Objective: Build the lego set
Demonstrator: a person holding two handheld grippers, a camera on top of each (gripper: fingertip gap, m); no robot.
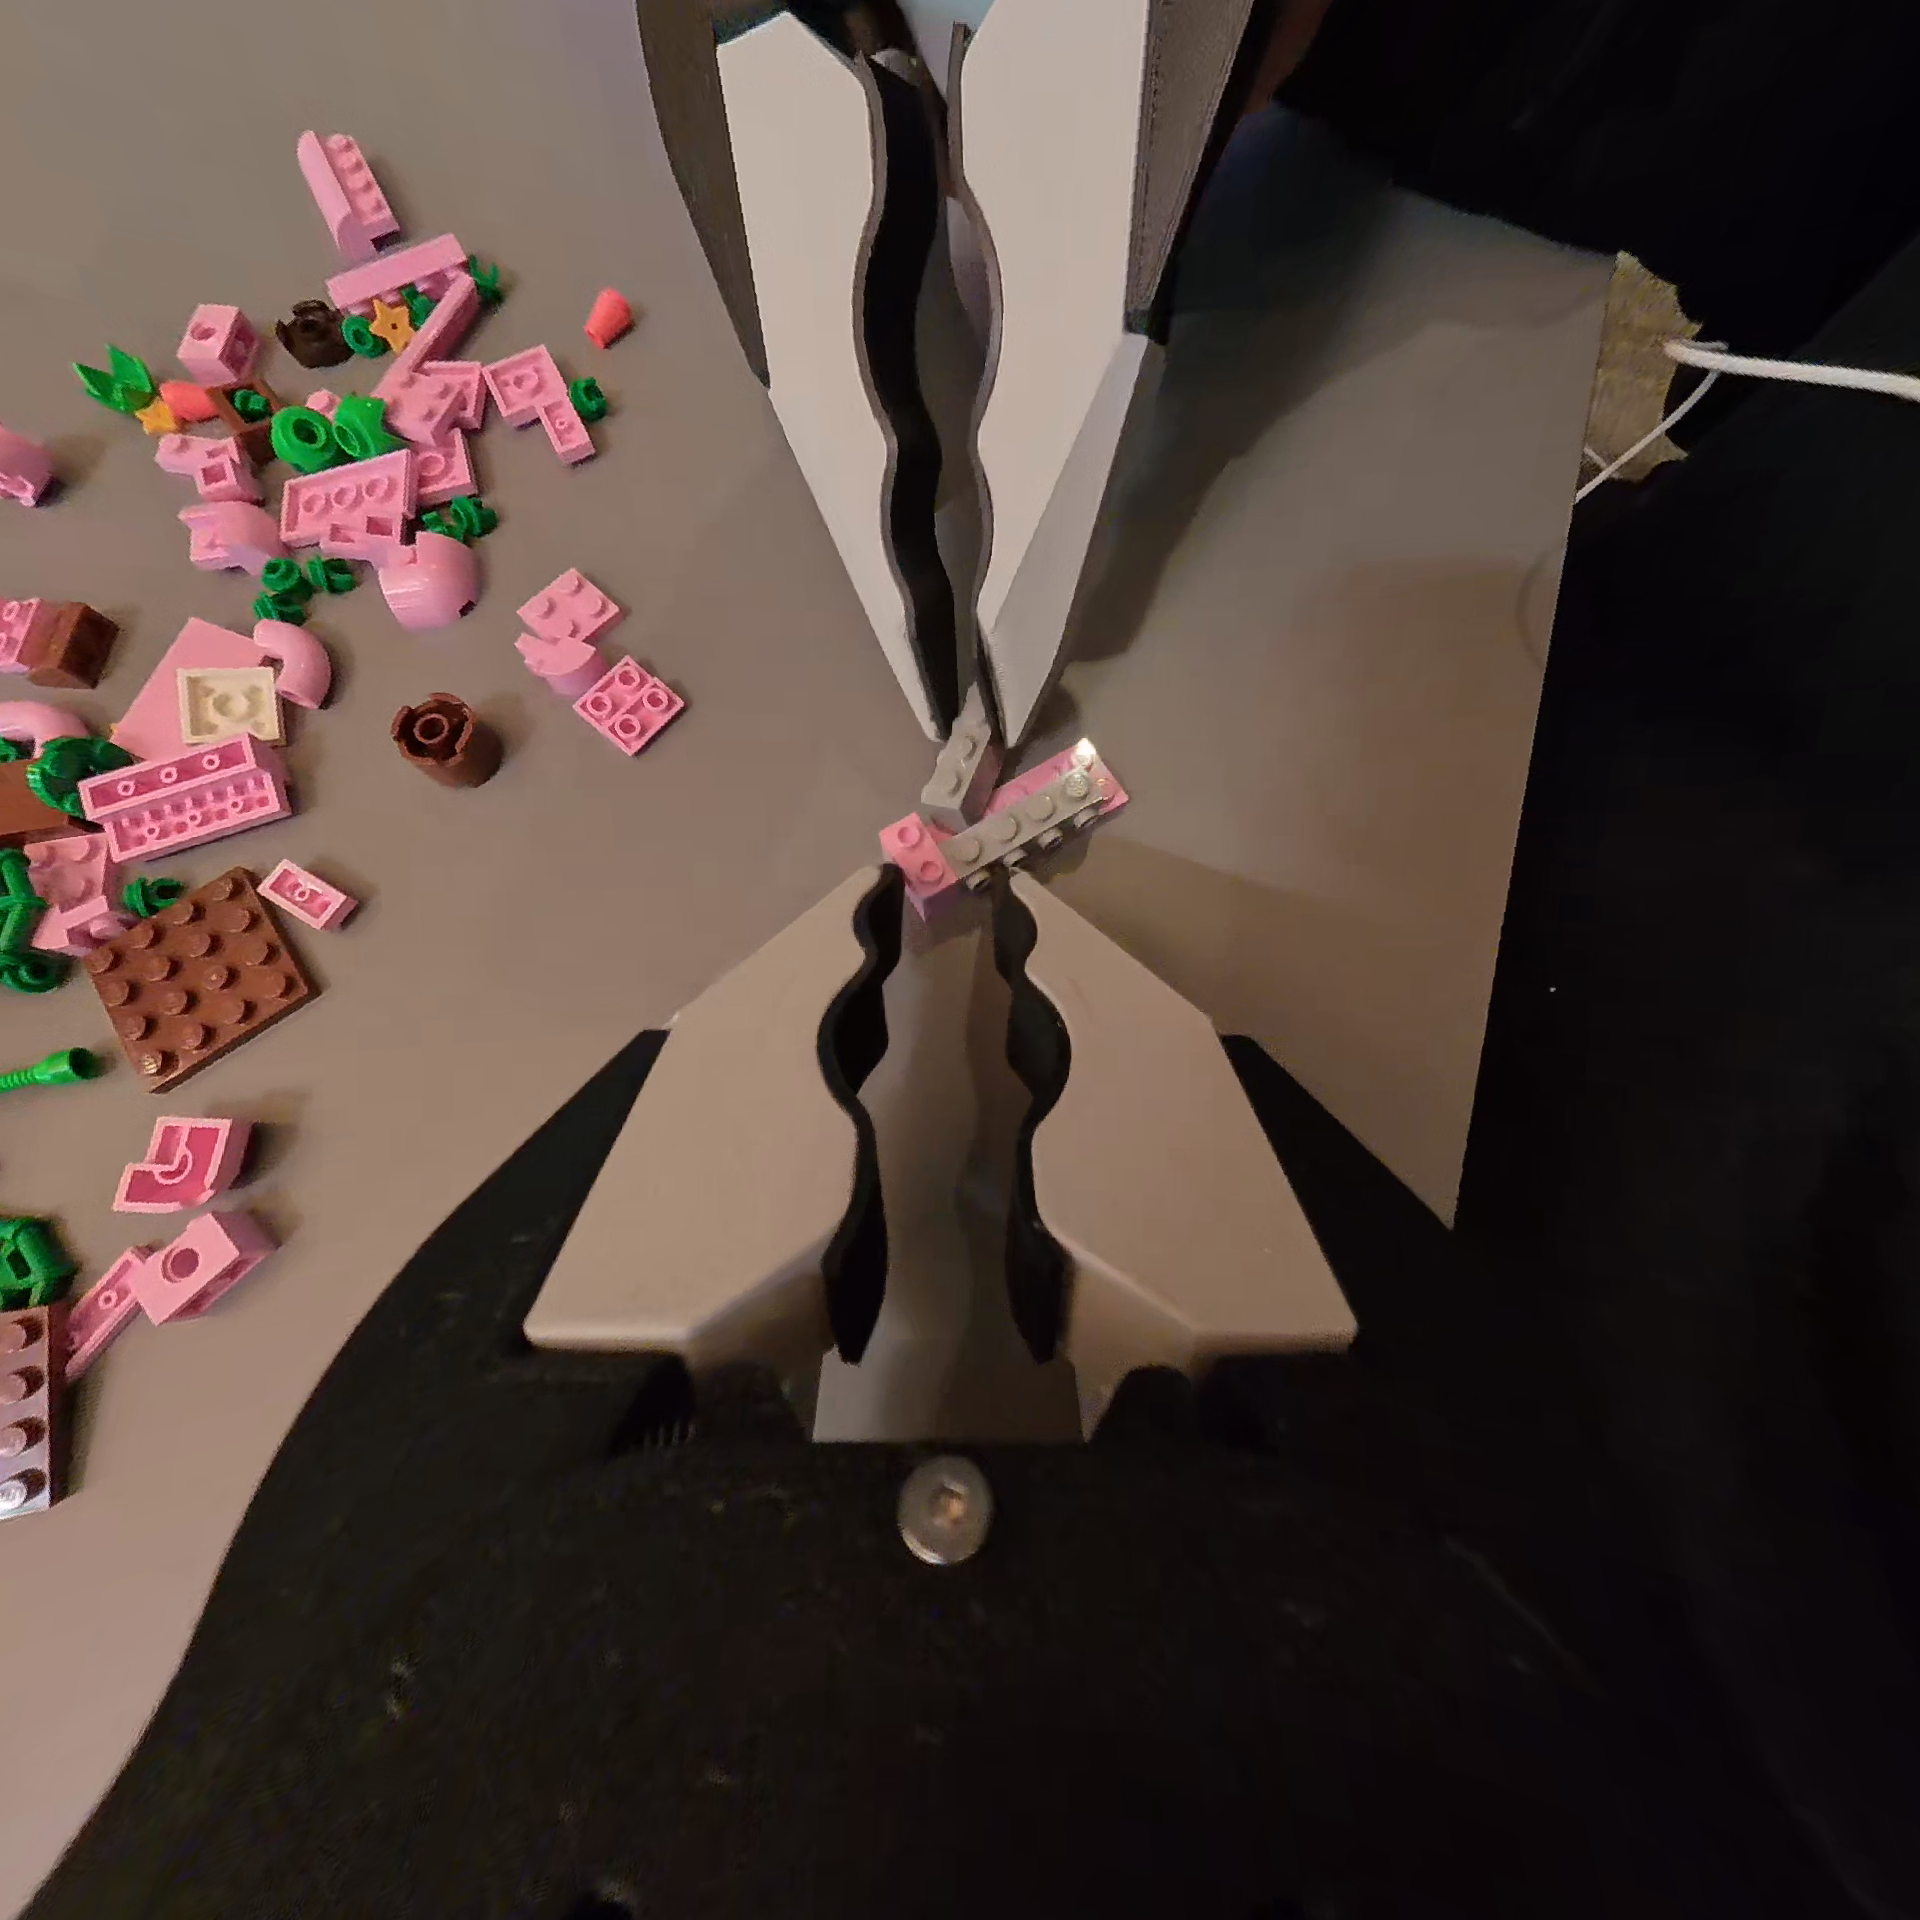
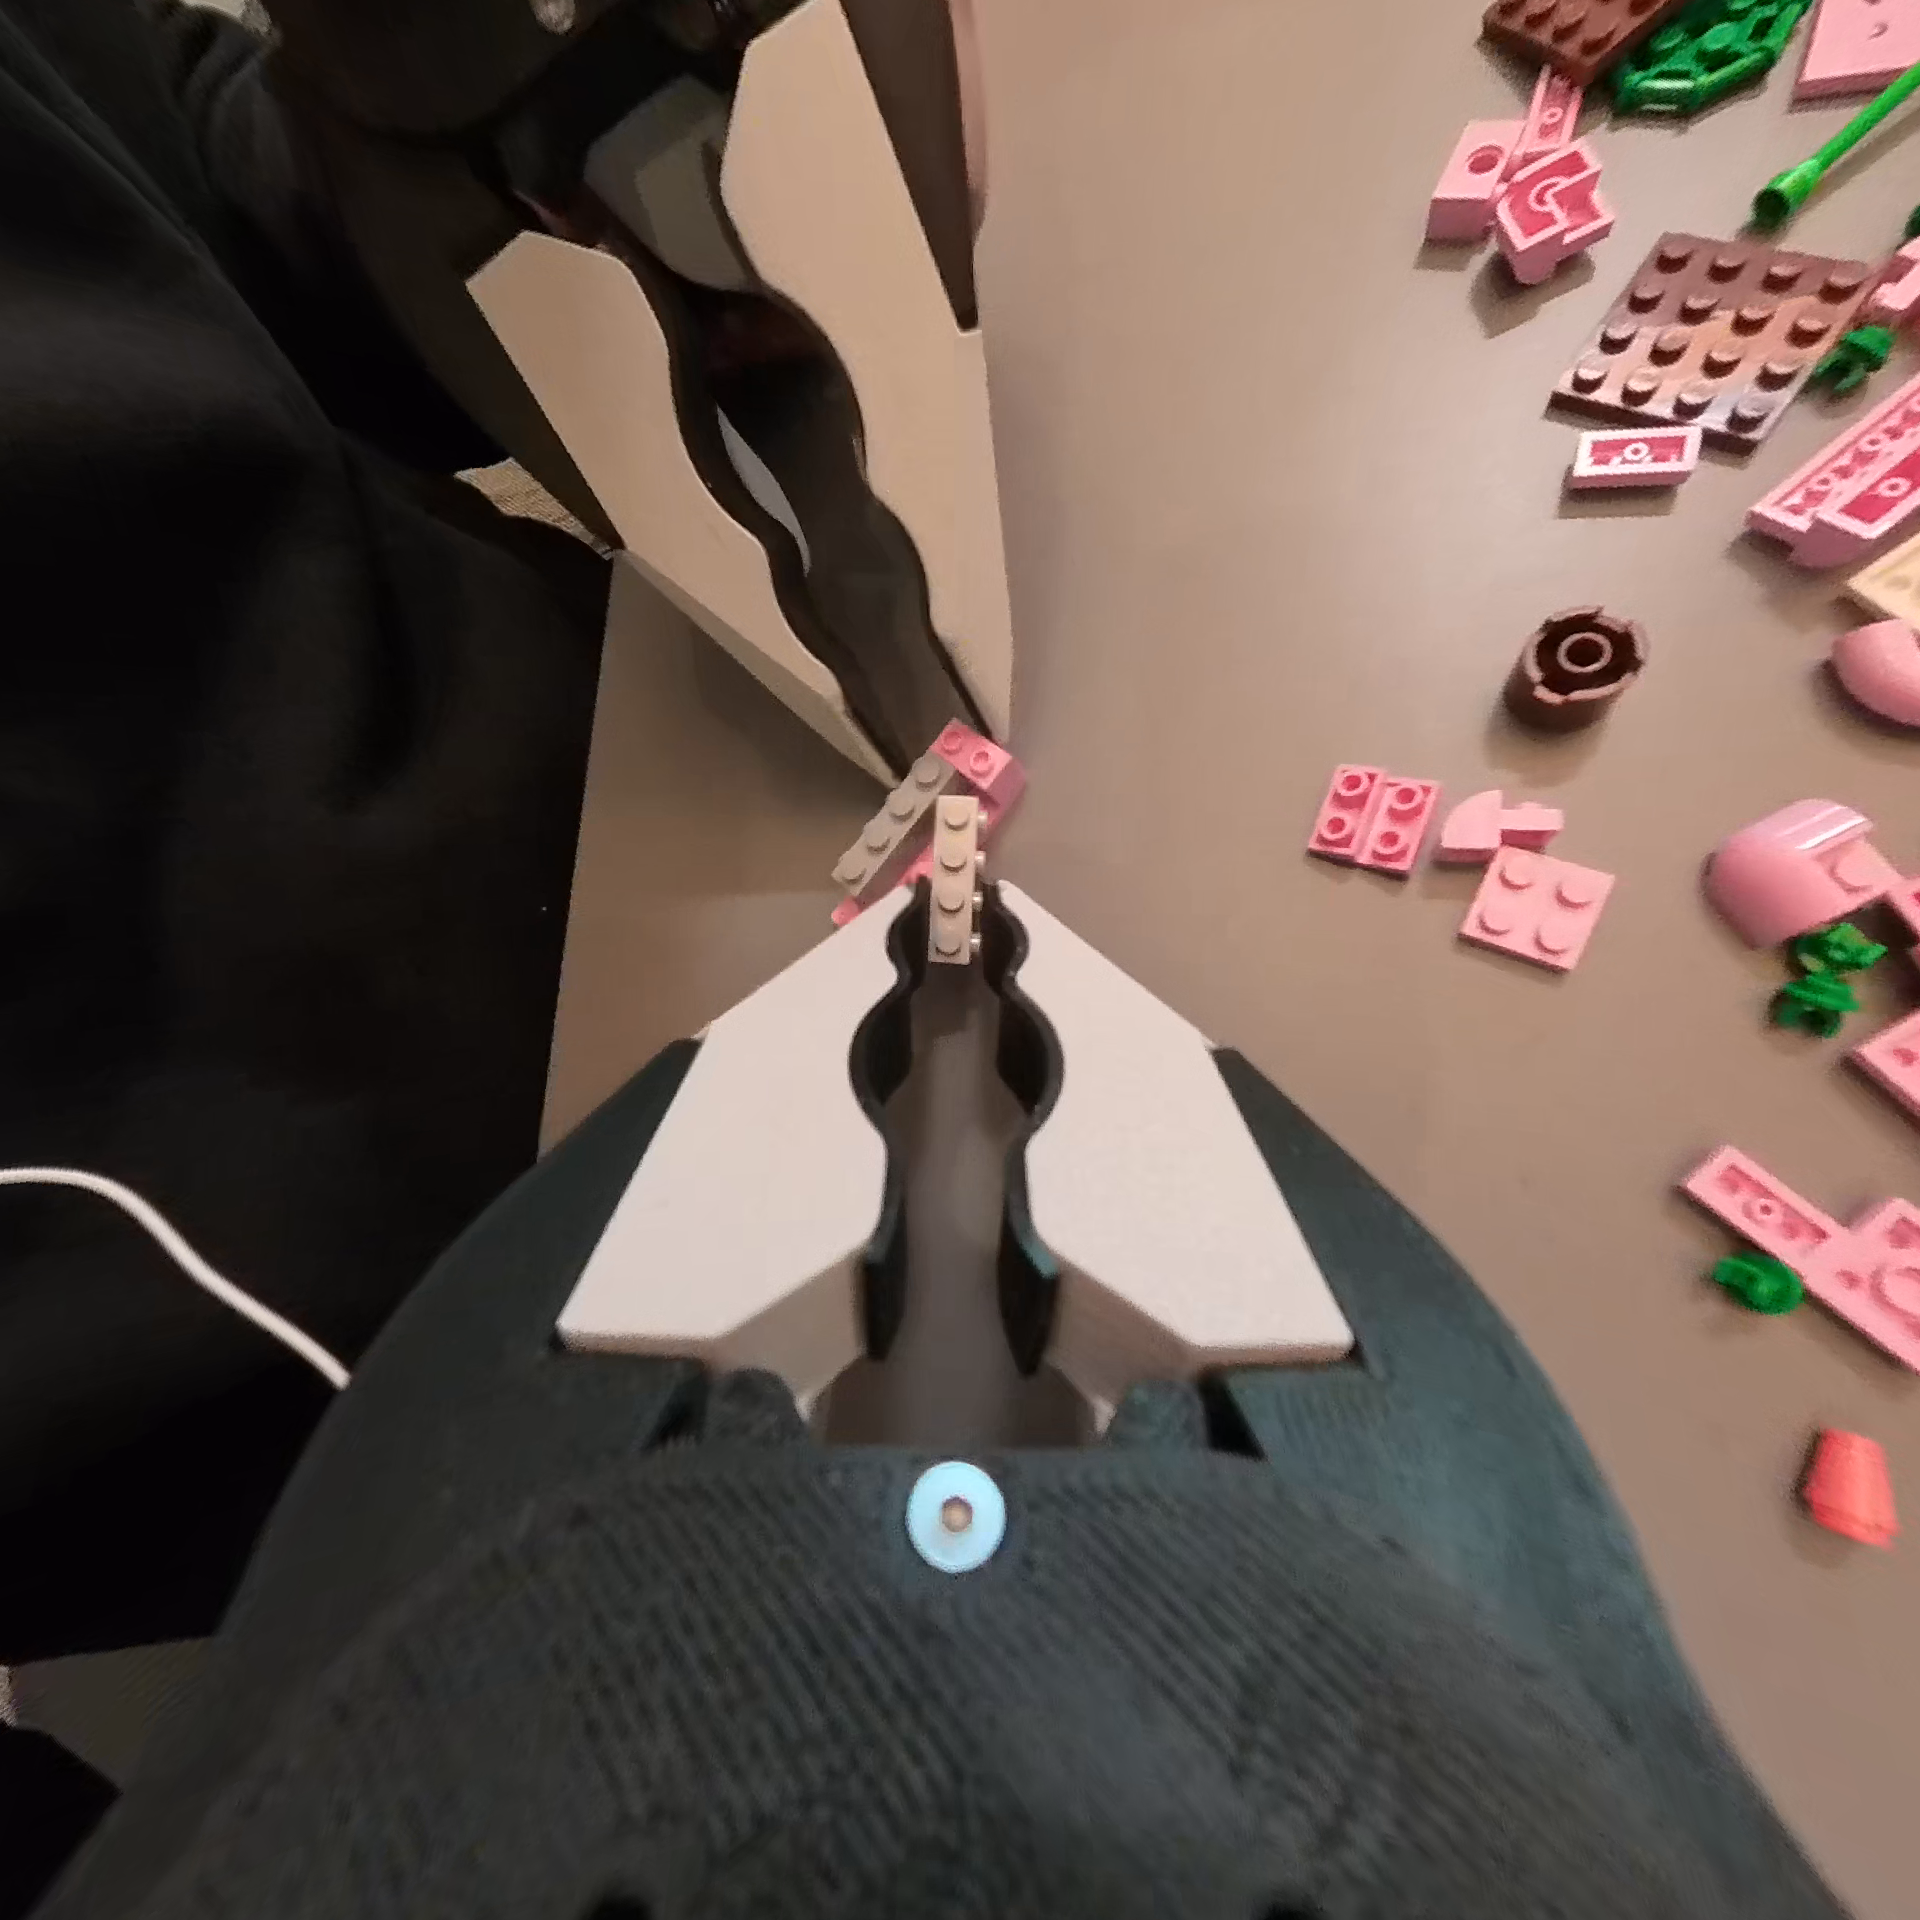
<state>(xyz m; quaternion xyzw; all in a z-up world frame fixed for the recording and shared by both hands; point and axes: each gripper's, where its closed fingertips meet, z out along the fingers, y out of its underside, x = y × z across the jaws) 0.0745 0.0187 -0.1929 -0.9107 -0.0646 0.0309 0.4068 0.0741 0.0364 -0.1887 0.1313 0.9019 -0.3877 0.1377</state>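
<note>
Left wrist view: the left tool [image 1: 945,894] is clamping the pink brick [image 1: 920,862] of a small assembly, a long grey plate [image 1: 1023,831] sitting on top, above the desk [image 1: 623,935] near its right edge. The right tool [image 1: 971,727] is reaching in from above, pinching a second grey plate [image 1: 961,764] that is touching the assembly. Loose pink, green and brown pieces [image 1: 260,623] are lying well apart to the left.

Right wrist view: the right tool [image 2: 951,914] is gripping its grey plate [image 2: 954,883] nearly closed. The left tool [image 2: 945,748] is holding the pink brick [image 2: 977,764] just beyond, with the long grey plate [image 2: 894,831] on it. A brown studded plate [image 2: 1714,343] is lying far right.
</note>
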